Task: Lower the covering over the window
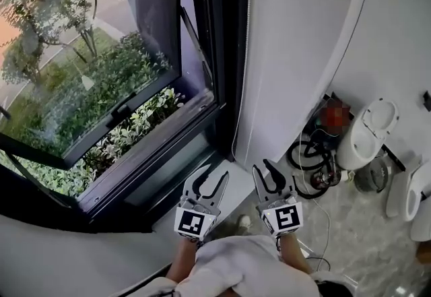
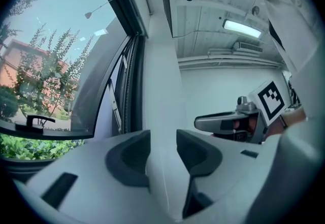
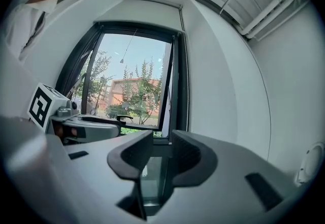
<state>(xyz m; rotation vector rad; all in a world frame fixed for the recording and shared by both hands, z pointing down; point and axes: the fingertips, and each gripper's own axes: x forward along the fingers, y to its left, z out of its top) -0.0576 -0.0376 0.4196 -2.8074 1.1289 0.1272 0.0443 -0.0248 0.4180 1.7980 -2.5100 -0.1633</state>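
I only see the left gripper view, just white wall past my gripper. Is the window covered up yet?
Observer: Not yet. The right gripper view takes in the whole window, and its glass is bare, with trees showing through.
Operator: Is the other gripper holding anything?
Observer: No. The right gripper is open, with nothing between its jaws.
Operator: What's down below us?
Observer: In the head view, black cables lie coiled on the floor, off to the right of the right gripper.
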